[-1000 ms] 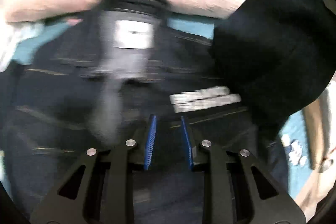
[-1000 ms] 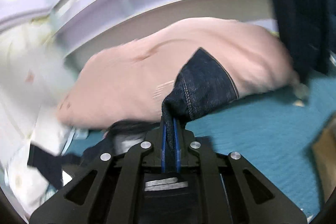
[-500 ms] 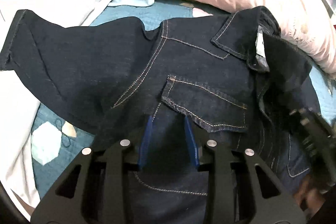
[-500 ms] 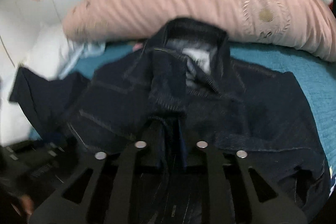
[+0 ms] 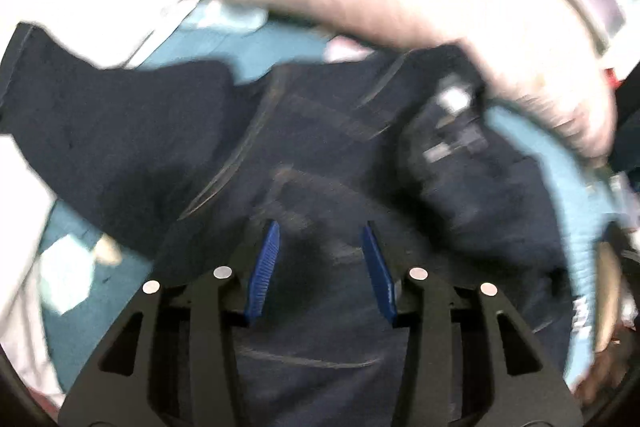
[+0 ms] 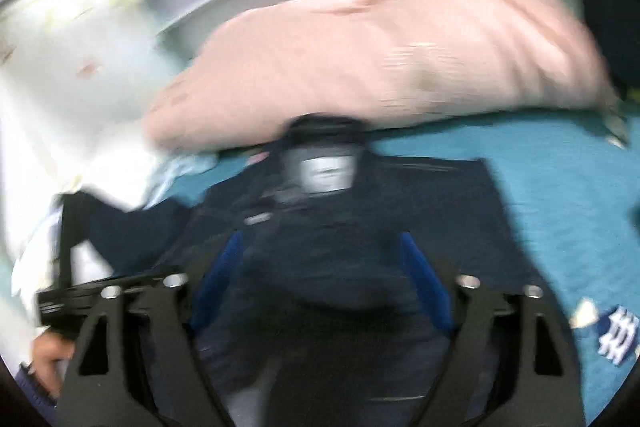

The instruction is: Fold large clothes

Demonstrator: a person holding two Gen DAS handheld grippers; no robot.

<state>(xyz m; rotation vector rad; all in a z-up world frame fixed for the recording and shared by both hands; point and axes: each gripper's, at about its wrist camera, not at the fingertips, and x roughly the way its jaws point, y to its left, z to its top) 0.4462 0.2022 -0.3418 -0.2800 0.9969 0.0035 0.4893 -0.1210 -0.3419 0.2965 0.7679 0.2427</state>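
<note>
Denim jacket (image 5: pixel 320 155) lies below the pink pillow (image 6: pixel 380 55), so I should pinch its outflung sleeve (image 5: pixel 100 115) with my spread left gripper (image 5: pixel 320 259), my right gripper (image 6: pixel 320 291) gaping empty.

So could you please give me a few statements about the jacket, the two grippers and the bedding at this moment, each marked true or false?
1. The left gripper is open, its blue pads apart over the denim jacket. True.
2. The right gripper is clamped on a fold of the jacket. False: its jaws stand wide open with no cloth pinched between them.
3. A pink pillow lies beyond the jacket's collar. True.
4. The jacket lies on a red bedspread. False: the bedspread is teal.
5. The jacket's left sleeve is folded in across the chest. False: it lies spread out to the side.
</note>
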